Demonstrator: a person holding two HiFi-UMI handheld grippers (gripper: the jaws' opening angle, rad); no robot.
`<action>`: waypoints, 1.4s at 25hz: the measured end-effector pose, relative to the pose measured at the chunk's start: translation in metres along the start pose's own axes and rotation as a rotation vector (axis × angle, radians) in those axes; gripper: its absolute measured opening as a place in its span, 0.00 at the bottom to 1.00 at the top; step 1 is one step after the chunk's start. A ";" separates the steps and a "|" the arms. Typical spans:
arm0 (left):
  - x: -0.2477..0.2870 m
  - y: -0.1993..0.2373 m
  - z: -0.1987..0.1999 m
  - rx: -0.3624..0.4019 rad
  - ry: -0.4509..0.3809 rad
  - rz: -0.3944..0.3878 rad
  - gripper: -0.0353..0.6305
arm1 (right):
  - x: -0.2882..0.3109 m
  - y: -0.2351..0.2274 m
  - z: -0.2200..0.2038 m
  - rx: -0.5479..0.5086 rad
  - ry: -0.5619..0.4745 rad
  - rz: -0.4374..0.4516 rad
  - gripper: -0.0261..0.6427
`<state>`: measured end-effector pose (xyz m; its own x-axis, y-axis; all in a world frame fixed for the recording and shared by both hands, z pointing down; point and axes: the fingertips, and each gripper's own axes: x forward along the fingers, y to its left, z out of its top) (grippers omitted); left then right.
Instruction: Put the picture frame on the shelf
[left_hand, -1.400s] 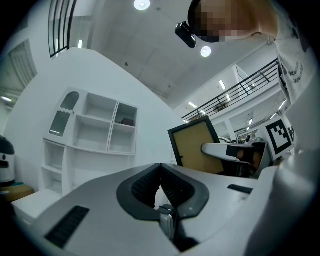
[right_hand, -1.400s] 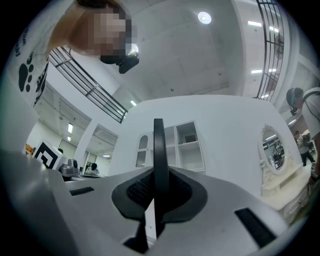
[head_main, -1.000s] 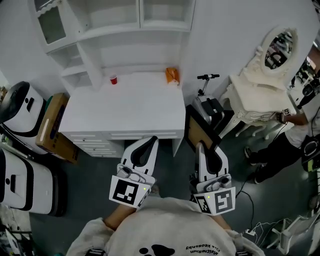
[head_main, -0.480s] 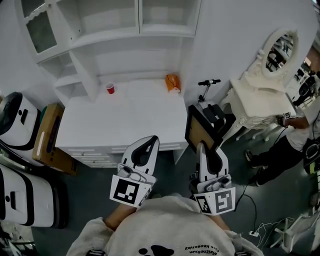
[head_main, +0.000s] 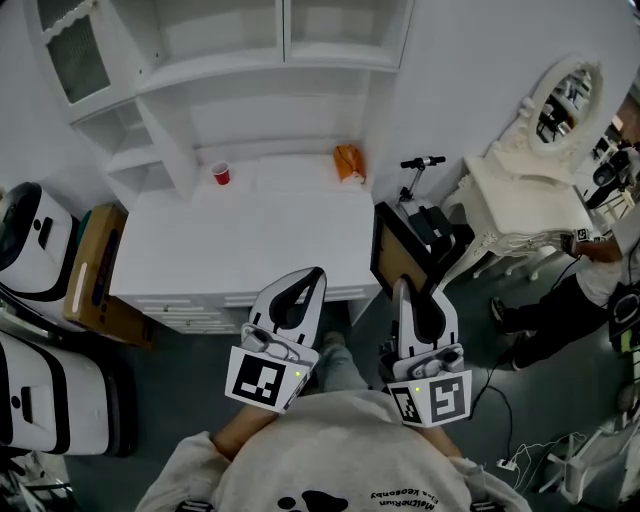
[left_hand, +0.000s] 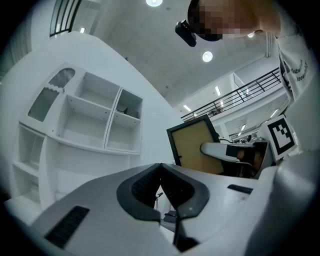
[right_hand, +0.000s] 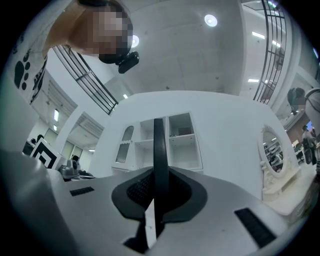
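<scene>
The picture frame (head_main: 398, 255), black-rimmed with a tan back, stands upright off the desk's right front corner. My right gripper (head_main: 400, 288) is shut on its lower edge. In the right gripper view the frame's black edge (right_hand: 159, 150) rises between the pads, in line with the white shelf unit (right_hand: 170, 137) ahead. My left gripper (head_main: 312, 274) is shut and empty, held over the desk's front edge to the left of the frame. From the left gripper (left_hand: 160, 167) the frame's back (left_hand: 192, 145) shows to the right. The shelf unit (head_main: 260, 75) stands on the back of the desk.
The white desk (head_main: 250, 235) carries a red cup (head_main: 221, 174) and an orange object (head_main: 348, 162) at its back. A black scooter (head_main: 425, 215) and an ornate vanity with a mirror (head_main: 562, 95) stand at the right, a person (head_main: 590, 270) beyond. A cardboard box (head_main: 95, 260) and white machines (head_main: 30, 235) are at the left.
The desk and shelves have shifted slightly lower and closer in the head view. My left gripper has edged to the right. The right gripper keeps its hold on the frame.
</scene>
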<state>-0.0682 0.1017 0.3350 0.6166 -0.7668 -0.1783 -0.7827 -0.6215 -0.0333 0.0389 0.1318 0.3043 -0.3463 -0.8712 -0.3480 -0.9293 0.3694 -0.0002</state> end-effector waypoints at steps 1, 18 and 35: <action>0.001 0.002 -0.002 0.006 0.010 -0.005 0.08 | 0.003 0.000 0.000 -0.002 0.000 0.001 0.12; 0.072 0.047 -0.016 -0.030 -0.018 -0.001 0.08 | 0.080 -0.034 -0.027 -0.004 -0.006 0.014 0.12; 0.209 0.121 -0.020 -0.023 -0.035 0.026 0.08 | 0.212 -0.110 -0.060 0.019 -0.014 0.051 0.12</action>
<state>-0.0319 -0.1371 0.3132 0.5922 -0.7771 -0.2129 -0.7960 -0.6052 -0.0052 0.0600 -0.1133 0.2865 -0.3914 -0.8465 -0.3609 -0.9078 0.4195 0.0005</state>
